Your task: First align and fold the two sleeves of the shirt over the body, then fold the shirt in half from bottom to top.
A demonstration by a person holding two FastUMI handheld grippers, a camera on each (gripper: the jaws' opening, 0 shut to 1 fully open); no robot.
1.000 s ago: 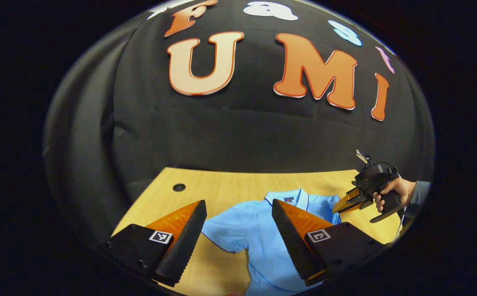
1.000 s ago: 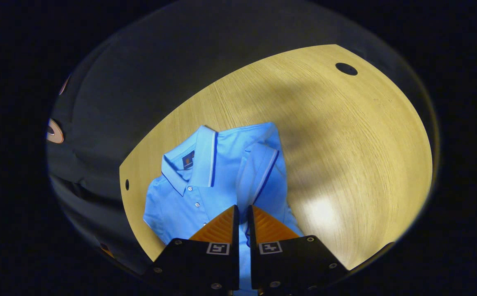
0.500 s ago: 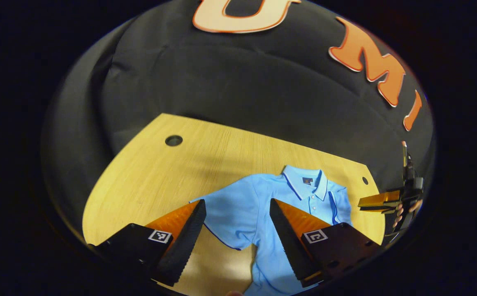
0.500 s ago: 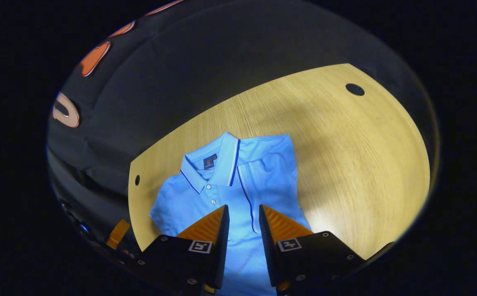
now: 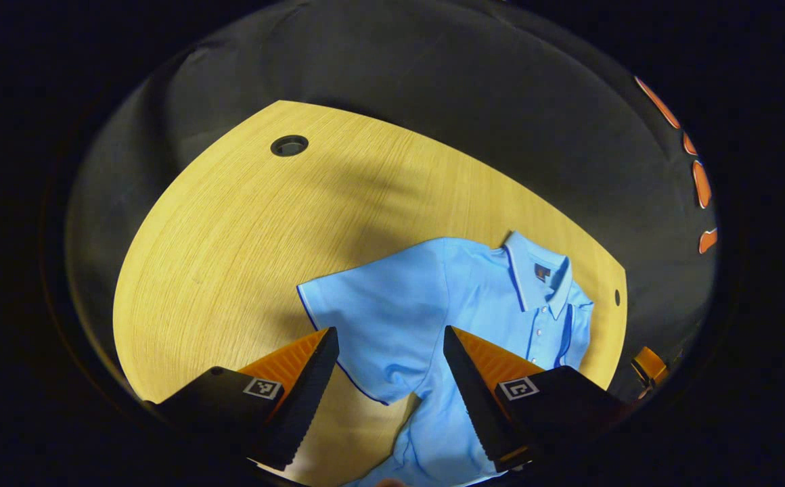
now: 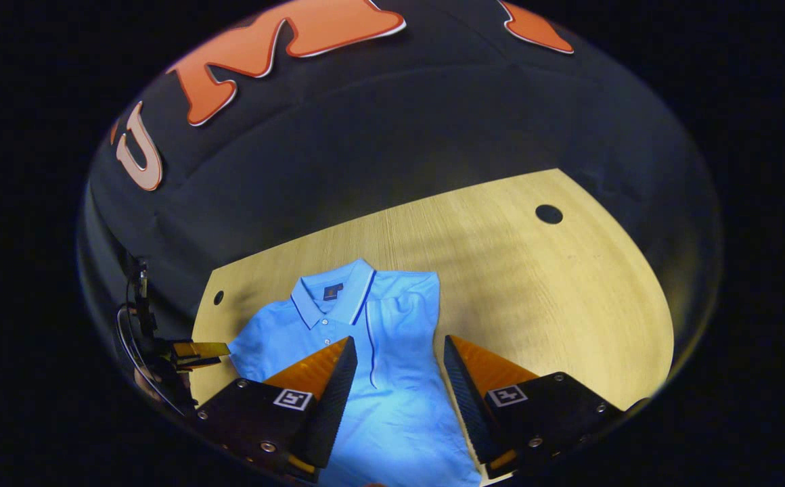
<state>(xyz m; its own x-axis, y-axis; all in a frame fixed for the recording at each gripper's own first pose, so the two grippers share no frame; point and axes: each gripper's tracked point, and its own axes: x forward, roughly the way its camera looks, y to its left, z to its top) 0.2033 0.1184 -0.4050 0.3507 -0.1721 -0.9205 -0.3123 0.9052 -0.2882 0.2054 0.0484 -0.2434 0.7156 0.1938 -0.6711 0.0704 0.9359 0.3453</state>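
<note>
Shirt (image 5: 474,304), one of it, lies flat on the wooden bench (image 5: 243,230), collar toward the booth wall, with one sleeve (image 6: 402,318) folded over the body and the other sleeve (image 5: 365,318) spread out on the wood. Two tools hover above it (neither touching cloth): the left tool (image 5: 390,385) and the right tool (image 6: 399,392), each with fingers wide apart, holding nothing. Two round holes (image 6: 549,214) mark the bench's far corners.

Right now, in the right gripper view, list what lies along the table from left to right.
Left tool → small hole at the table's edge → shirt collar → folded sleeve → bare table → large hole.
</note>
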